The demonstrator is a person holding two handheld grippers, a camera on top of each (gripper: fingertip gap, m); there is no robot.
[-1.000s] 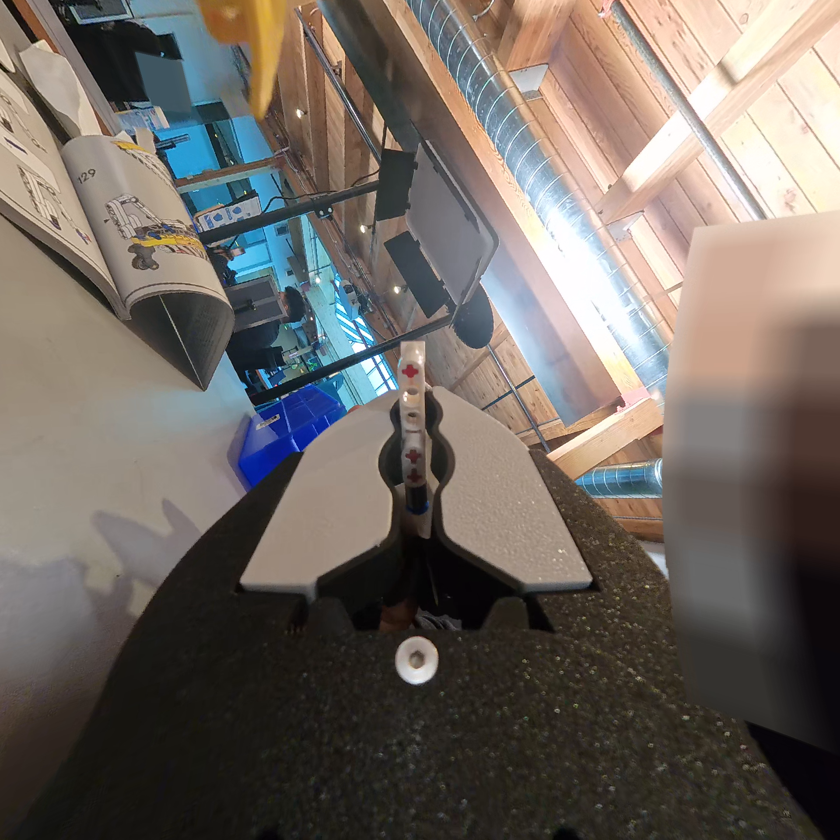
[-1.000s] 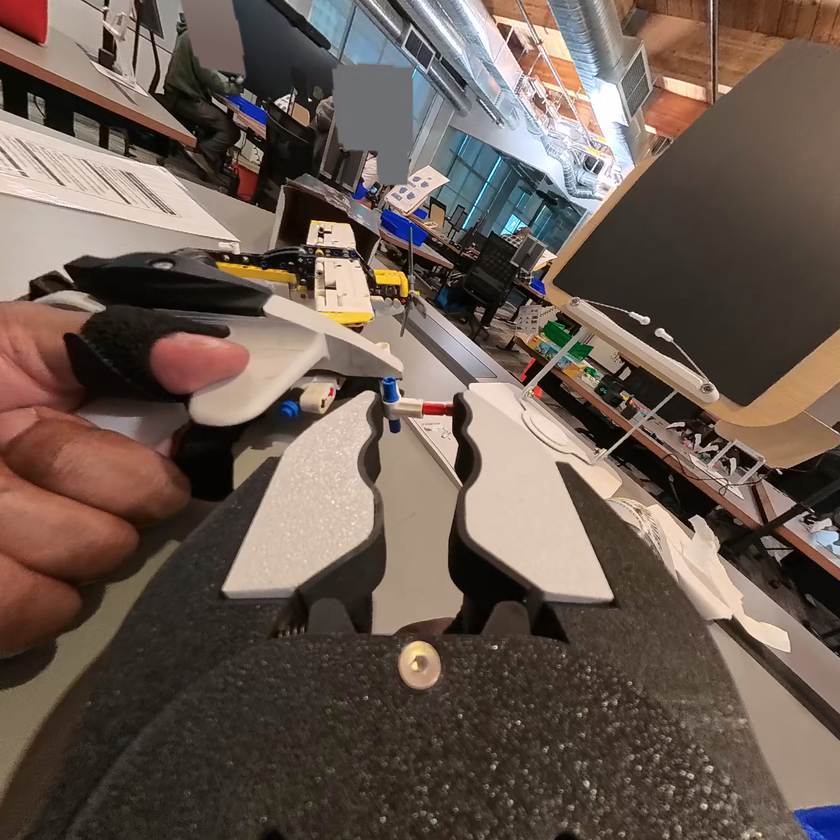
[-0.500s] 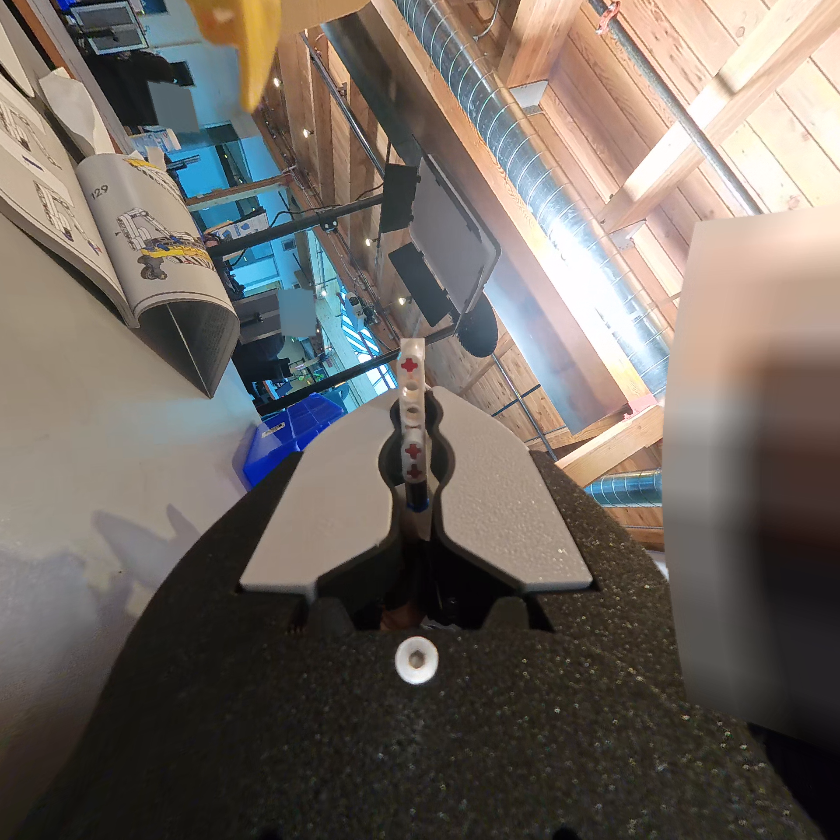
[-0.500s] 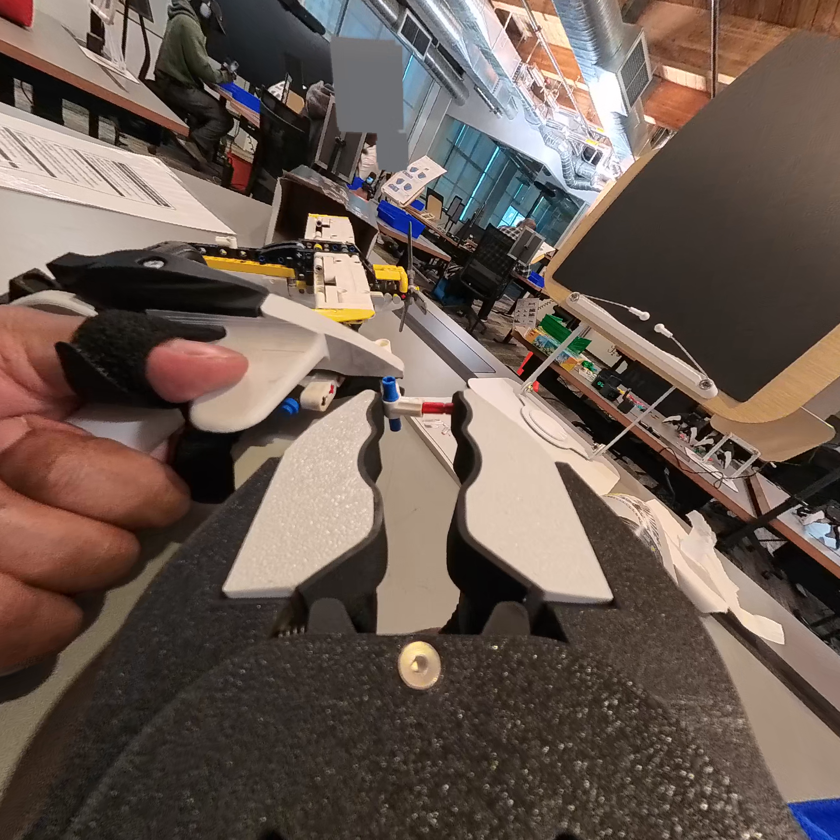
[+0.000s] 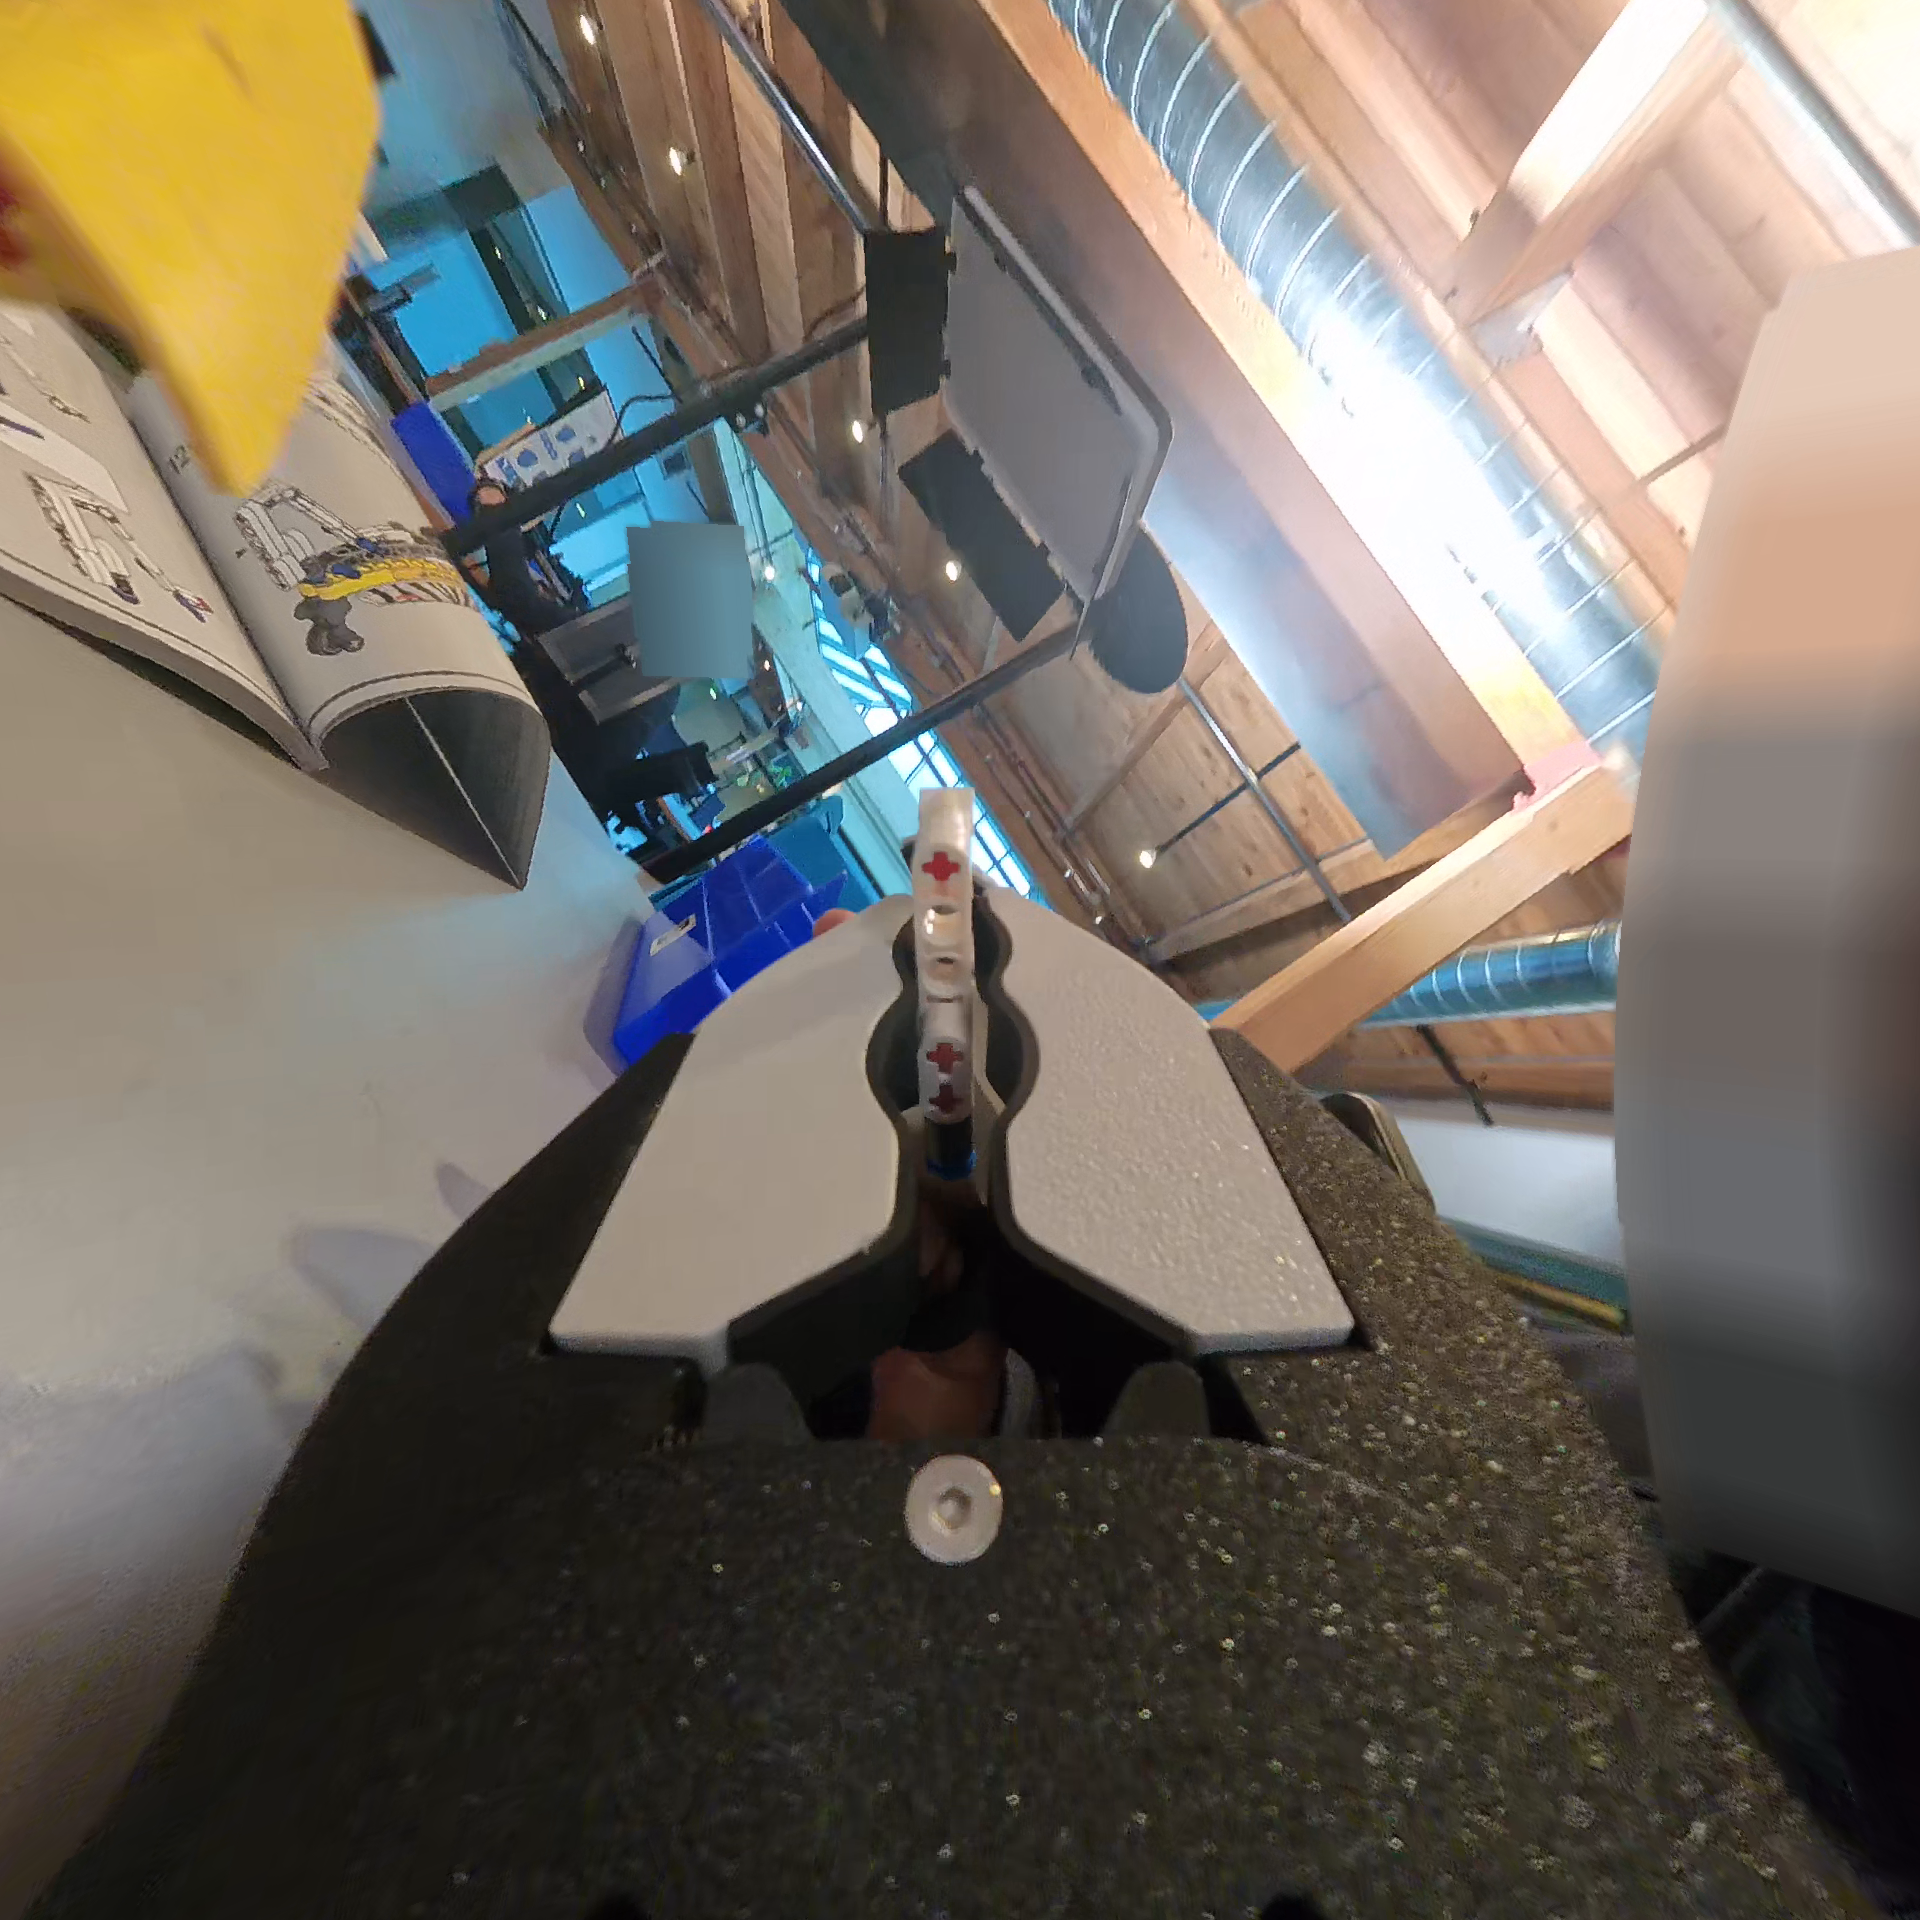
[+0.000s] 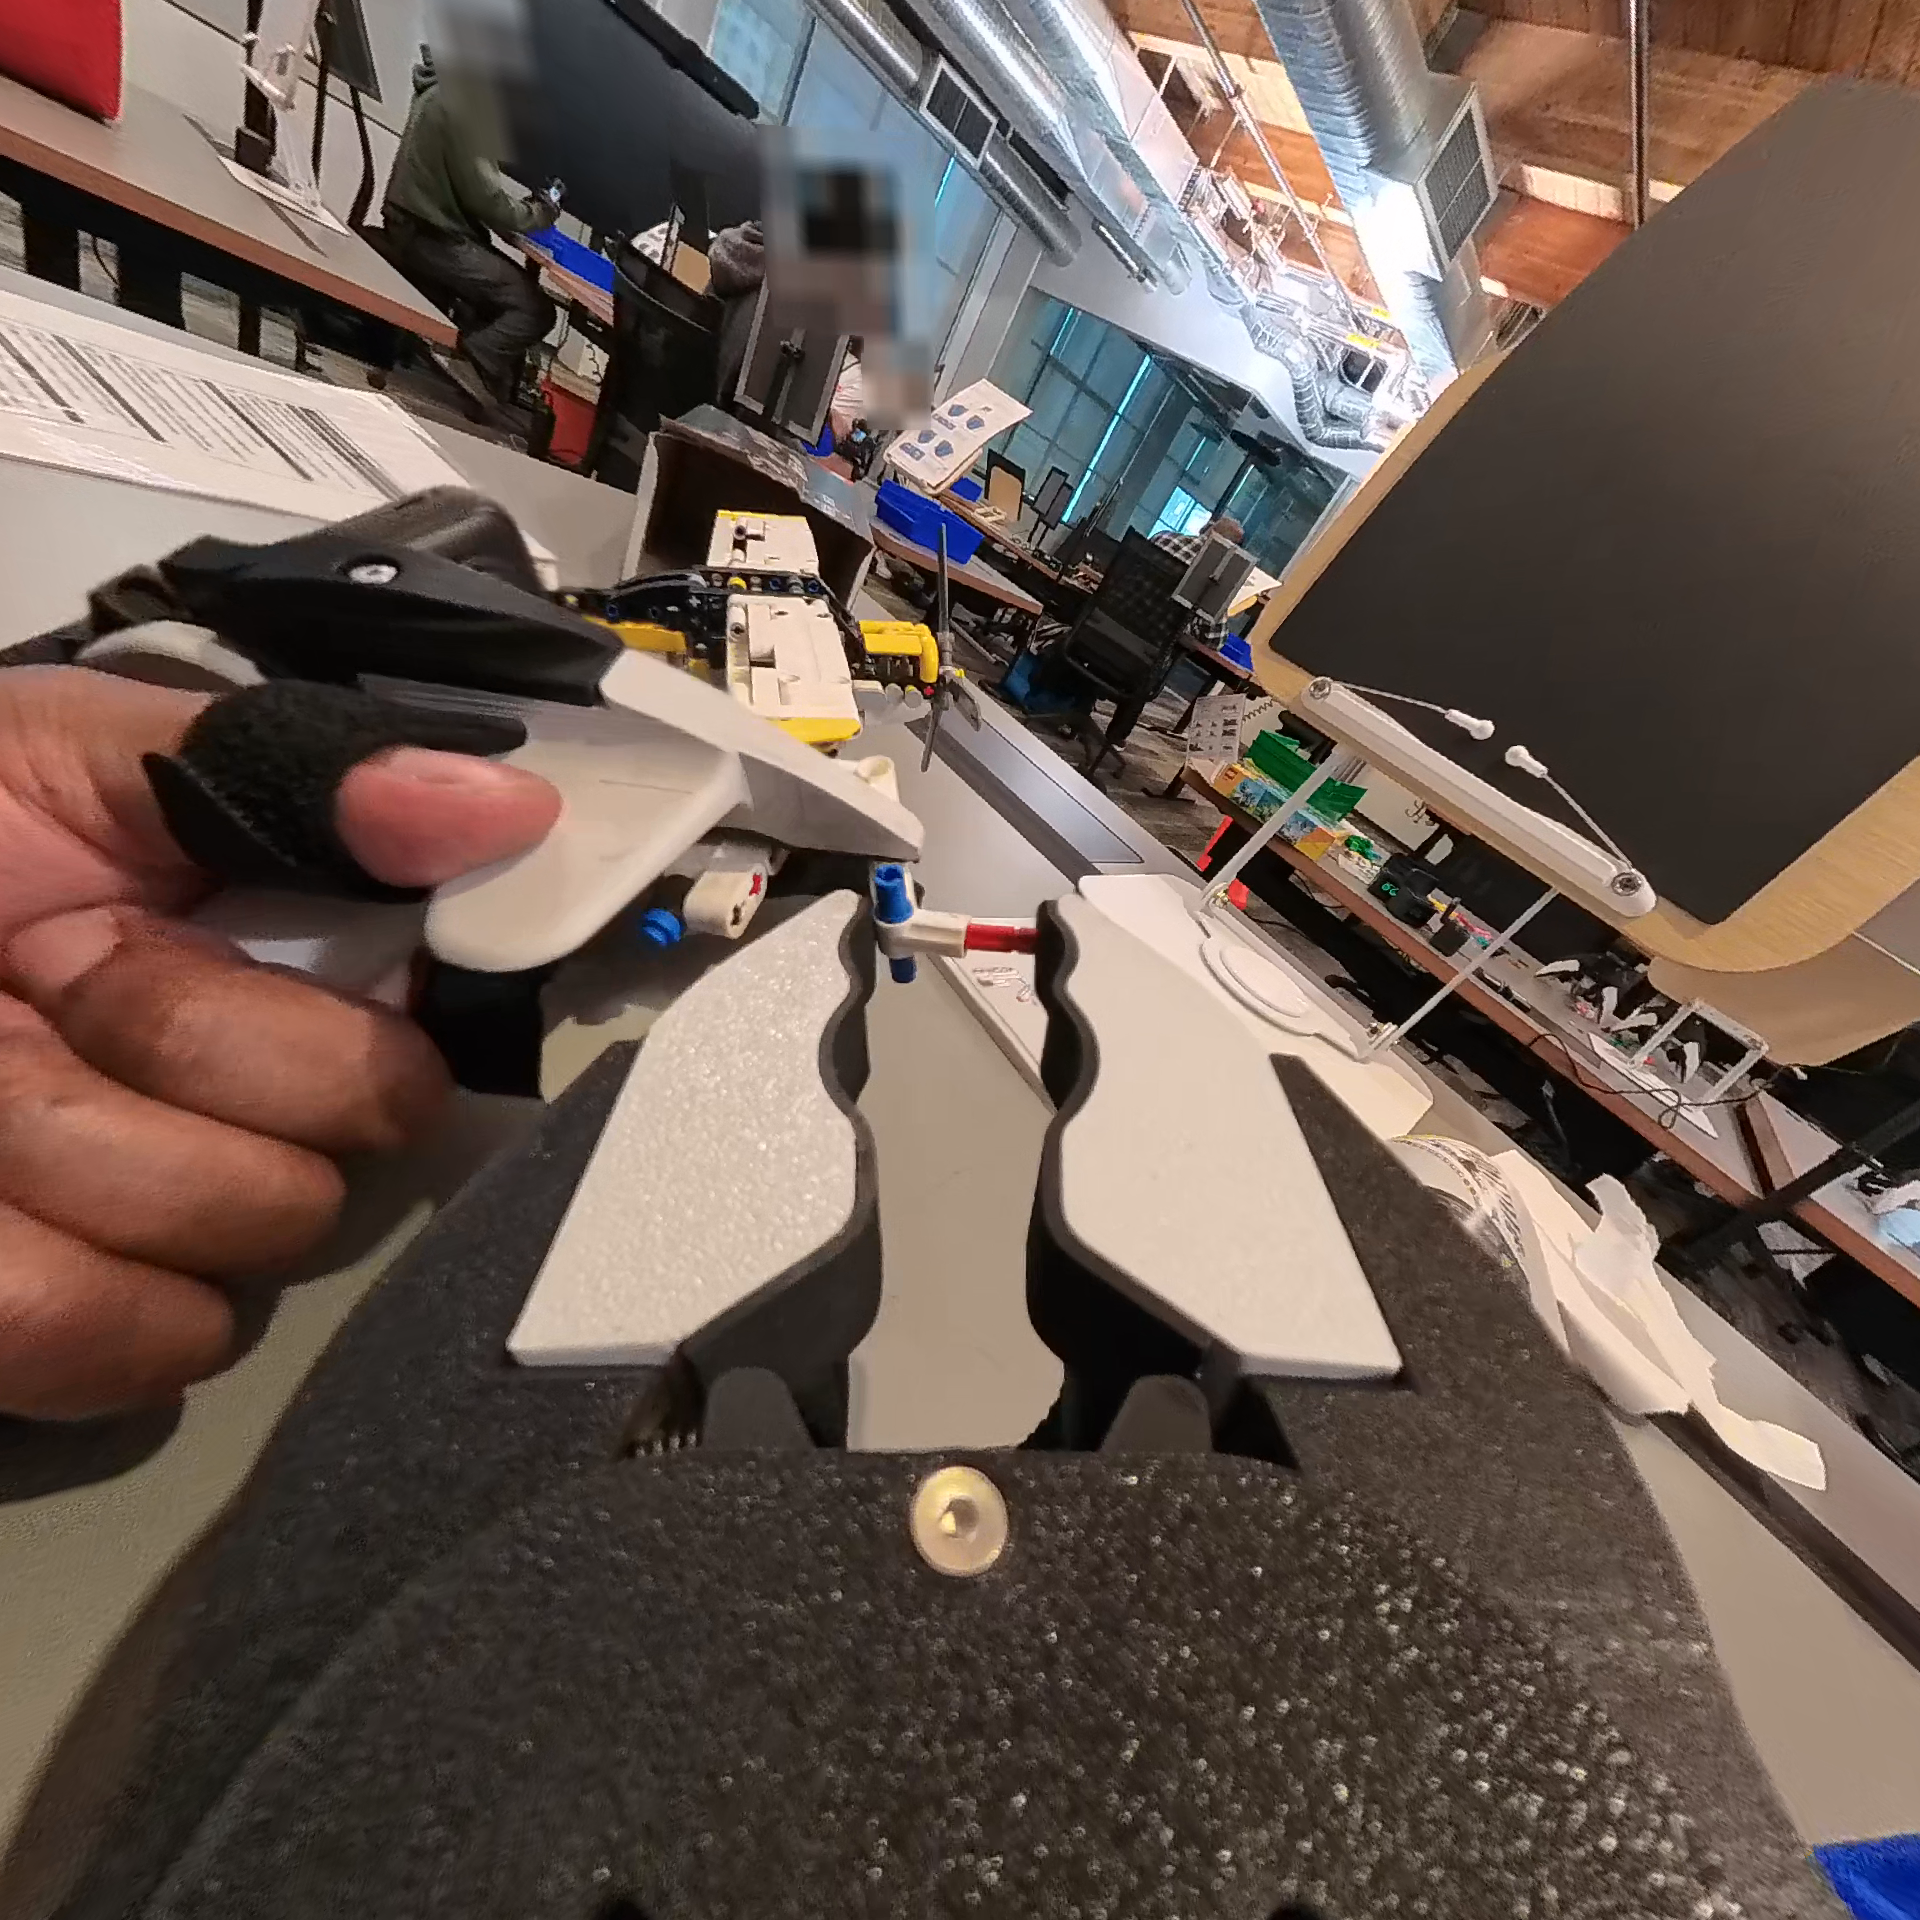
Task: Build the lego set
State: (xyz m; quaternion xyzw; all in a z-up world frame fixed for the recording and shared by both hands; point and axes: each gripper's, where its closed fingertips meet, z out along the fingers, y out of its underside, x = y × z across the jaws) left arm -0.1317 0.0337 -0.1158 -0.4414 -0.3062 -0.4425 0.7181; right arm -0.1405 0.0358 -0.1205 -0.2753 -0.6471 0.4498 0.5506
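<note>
Left tongs (image 5: 948, 971) pinch white beam (image 5: 943, 935); right tongs (image 6: 951, 935) clamp a pin-and-axle connector (image 6: 930, 932)

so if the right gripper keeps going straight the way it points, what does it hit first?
Probably the white flat stand base on the grey table just past the right gripper fingers; depth is unclear.

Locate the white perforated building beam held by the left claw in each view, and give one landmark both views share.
Left wrist view: the white beam stands at picture centre, clamped between the left claw's fingers, its tip poking out beyond them.
Right wrist view: mostly hidden under the left claw at left of centre; only a white end shows below it, seemingly the same piece.
Shared landmark: the grey tabletop.
</note>
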